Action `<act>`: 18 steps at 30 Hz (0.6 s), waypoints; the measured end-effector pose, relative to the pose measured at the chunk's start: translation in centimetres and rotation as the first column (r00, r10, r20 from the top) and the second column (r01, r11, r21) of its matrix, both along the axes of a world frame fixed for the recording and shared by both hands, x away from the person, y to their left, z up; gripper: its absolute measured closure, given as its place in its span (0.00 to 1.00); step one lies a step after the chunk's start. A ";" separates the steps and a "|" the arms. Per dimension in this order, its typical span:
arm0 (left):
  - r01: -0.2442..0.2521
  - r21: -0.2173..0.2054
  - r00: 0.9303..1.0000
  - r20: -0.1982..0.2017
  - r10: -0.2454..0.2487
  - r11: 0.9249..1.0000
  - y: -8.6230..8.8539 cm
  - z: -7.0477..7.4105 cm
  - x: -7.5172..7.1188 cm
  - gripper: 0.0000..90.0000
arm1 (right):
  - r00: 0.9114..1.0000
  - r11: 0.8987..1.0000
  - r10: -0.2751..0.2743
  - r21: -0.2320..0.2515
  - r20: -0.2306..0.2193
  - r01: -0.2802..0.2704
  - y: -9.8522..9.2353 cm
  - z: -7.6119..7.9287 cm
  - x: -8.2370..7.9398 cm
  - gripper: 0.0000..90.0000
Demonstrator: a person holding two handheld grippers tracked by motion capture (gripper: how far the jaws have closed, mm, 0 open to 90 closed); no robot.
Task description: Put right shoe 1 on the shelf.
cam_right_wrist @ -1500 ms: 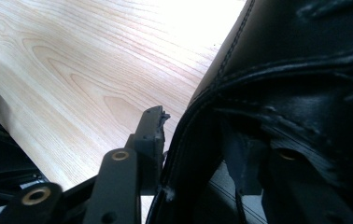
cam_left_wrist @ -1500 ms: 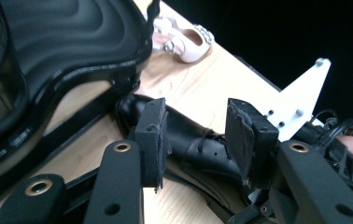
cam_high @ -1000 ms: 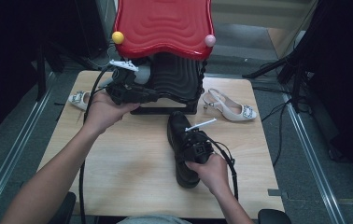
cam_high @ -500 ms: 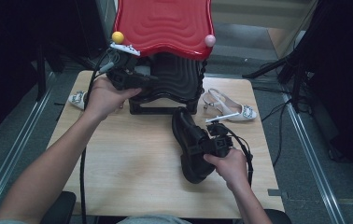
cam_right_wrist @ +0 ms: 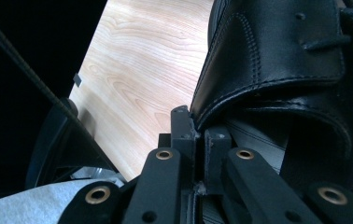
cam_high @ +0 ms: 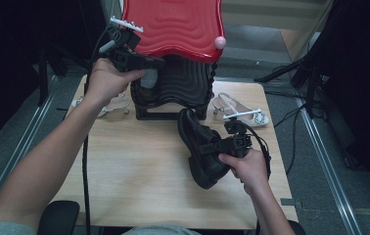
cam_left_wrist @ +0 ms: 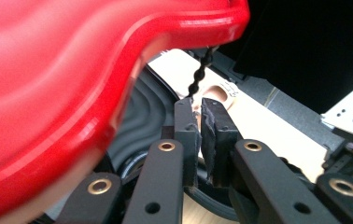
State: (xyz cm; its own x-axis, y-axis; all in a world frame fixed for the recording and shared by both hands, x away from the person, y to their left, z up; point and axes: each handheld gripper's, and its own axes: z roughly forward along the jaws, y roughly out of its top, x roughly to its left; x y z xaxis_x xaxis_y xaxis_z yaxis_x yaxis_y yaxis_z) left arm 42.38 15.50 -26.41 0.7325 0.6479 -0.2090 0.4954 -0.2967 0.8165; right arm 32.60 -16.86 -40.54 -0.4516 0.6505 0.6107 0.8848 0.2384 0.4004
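Observation:
My right gripper [cam_high: 207,147] [cam_right_wrist: 198,123] is shut on the collar edge of a black leather lace-up shoe [cam_high: 197,129] [cam_right_wrist: 277,56] and holds it tilted above the wooden table [cam_high: 134,166]. At the left front corner of the red wavy top [cam_high: 173,24] [cam_left_wrist: 48,93] of a black ribbed rack [cam_high: 183,83] is my left gripper [cam_high: 159,62] [cam_left_wrist: 200,109]. Its jaws have just been closing. Their pads now stand almost together, and I see nothing between them.
One white heeled sandal [cam_high: 244,113] lies right of the rack and another [cam_high: 109,104] lies left of it. A pink ball [cam_high: 219,42] sits on the red top's right corner. A black beaded cord [cam_left_wrist: 200,74] hangs just beyond the left jaws. Dark floor surrounds the table.
Both hands have risen. The left gripper went from the rack's black side up to the red top's corner. The right gripper lifted the black shoe and shifted it slightly right.

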 end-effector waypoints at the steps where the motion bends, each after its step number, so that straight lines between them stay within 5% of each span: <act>1: -0.004 -0.004 1.000 0.003 0.004 1.000 0.0 0.3 0.1 0.96 | 1.000 1.000 0.003 0.004 0.000 -0.003 0.0 0.3 -0.1 0.98; 12: -0.053 0.022 0.998 0.048 0.052 0.998 0.2 2.9 1.5 0.98 | 0.998 0.999 0.024 0.042 0.064 -0.027 0.1 4.0 0.0 0.98; 18: -0.079 0.024 0.996 0.038 0.078 0.997 0.4 3.1 2.5 0.98 | 0.994 0.998 0.001 0.055 0.111 -0.008 0.7 5.6 1.7 0.98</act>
